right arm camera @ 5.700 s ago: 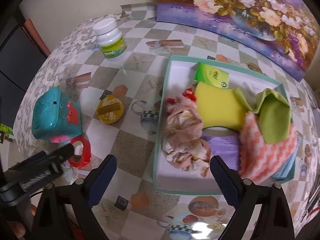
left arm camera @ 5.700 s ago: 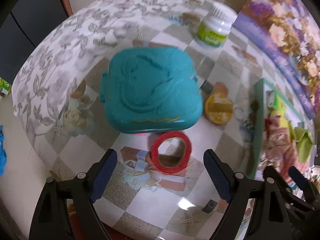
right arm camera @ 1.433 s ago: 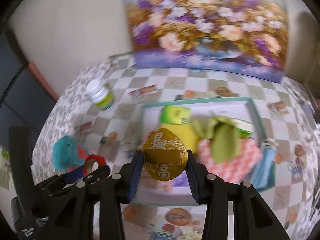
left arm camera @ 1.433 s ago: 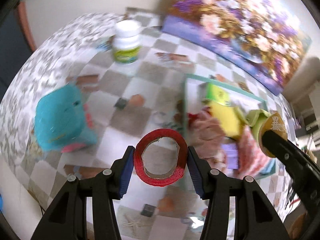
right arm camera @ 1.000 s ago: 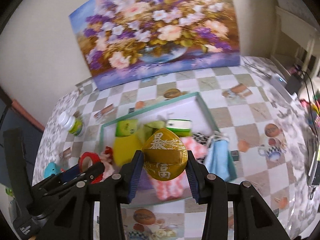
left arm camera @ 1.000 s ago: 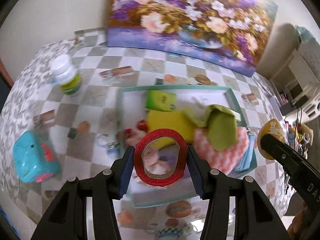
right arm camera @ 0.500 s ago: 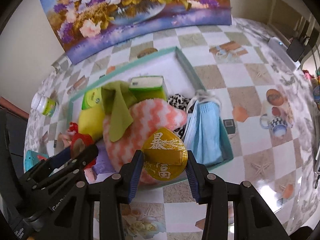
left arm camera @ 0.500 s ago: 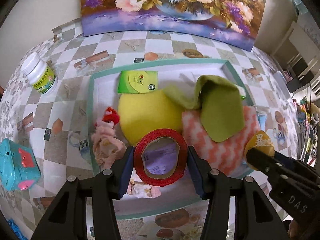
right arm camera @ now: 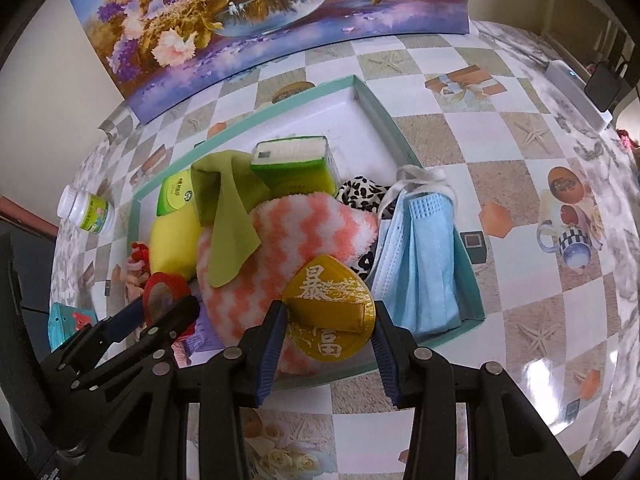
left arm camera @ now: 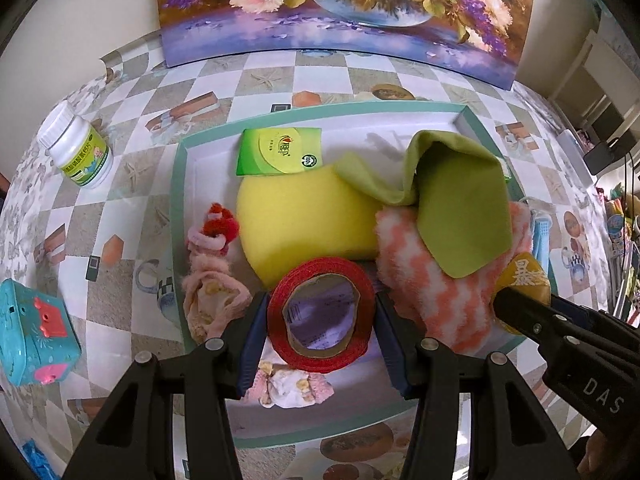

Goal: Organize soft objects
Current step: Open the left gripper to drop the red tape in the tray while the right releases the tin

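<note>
My left gripper (left arm camera: 320,330) is shut on a red tape roll (left arm camera: 322,344) and holds it above the near part of the teal-rimmed tray (left arm camera: 176,184). My right gripper (right arm camera: 326,336) is shut on a gold box (right arm camera: 328,316) with white characters, above the tray's near edge (right arm camera: 466,276). The tray holds a yellow sponge (left arm camera: 296,216), an olive cloth (left arm camera: 460,200), an orange-and-white fluffy cloth (right arm camera: 280,232), pink socks (left arm camera: 208,292), blue face masks (right arm camera: 424,256), green tissue packs (right arm camera: 296,164) and a spotted cloth (right arm camera: 362,196).
A white pill bottle (left arm camera: 78,148) stands left of the tray. A turquoise toy box (left arm camera: 34,328) sits at the near left. A flower painting (left arm camera: 348,8) leans against the wall behind the tray. The checkered tablecloth (right arm camera: 520,184) spreads to the right.
Both grippers have moved closer over the tray, each still holding its item. The tray and its contents look larger; the painting has slid toward the top.
</note>
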A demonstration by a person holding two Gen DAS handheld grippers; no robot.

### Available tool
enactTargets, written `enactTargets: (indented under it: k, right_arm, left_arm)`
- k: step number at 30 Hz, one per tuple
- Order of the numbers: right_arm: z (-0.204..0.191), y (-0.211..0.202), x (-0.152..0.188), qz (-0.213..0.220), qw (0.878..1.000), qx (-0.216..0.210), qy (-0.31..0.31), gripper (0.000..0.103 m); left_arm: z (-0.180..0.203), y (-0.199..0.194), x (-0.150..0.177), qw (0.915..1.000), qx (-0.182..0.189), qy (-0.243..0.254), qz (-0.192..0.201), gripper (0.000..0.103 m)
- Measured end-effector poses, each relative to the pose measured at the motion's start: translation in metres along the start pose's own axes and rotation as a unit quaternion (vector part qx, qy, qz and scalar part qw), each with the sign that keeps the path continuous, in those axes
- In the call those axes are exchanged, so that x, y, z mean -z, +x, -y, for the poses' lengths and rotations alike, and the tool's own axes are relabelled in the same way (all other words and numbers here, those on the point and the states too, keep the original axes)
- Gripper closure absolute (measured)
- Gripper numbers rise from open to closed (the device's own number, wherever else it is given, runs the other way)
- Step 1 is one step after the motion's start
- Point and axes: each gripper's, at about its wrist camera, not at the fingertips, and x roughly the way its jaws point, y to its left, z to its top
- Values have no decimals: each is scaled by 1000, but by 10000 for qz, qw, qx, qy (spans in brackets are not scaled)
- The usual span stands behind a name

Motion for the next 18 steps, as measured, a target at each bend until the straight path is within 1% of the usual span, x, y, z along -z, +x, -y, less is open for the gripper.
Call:
enactTargets:
  k: [8, 10, 12, 18]
  right_arm:
    - [-3, -4, -2, 35, 9999, 86, -77, 56]
    - [-4, -4, -2, 28, 9999, 120, -100, 56]
    - [-5, -4, -2, 3, 9998, 156, -137, 56]
    - [-9, -9, -2, 59, 9991, 333, -272, 55]
  left_arm:
    - [-1, -1, -1, 10000, 64, 13, -52, 49]
    - [-1, -4, -2, 10000, 90, 11, -16, 47]
    - [-1, -8, -3, 9999, 104, -2, 17, 39]
    - [-3, -16, -6, 9998, 159, -47, 92, 39]
